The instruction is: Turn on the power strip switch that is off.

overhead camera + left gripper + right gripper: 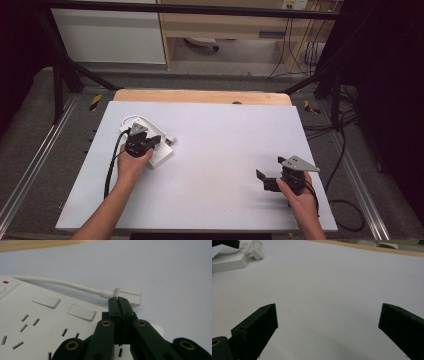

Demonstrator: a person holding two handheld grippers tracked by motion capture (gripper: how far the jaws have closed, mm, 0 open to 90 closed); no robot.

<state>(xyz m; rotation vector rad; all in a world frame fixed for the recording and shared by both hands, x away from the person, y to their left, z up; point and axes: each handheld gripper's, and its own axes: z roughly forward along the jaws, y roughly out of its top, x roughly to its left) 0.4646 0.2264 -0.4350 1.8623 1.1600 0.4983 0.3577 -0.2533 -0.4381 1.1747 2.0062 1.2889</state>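
Observation:
A white power strip (160, 156) (37, 322) lies at the left of the white tabletop (220, 135), its white cable (62, 283) curving to a flat white plug (128, 296) (170, 139) beside it. My left gripper (152, 142) (117, 299) hangs over the strip, shut with nothing between the jaws, tips just short of the plug. My right gripper (269, 169) (328, 317) rests at the table's right front, open and holding nothing. In the right gripper view the power strip (229, 260) lies far off at the upper left.
A wooden table edge (200, 96) shows beyond the white sheet. Black frame bars (60, 75) and cables (345, 150) run around the table. A wide bare stretch of white sheet lies between the two grippers.

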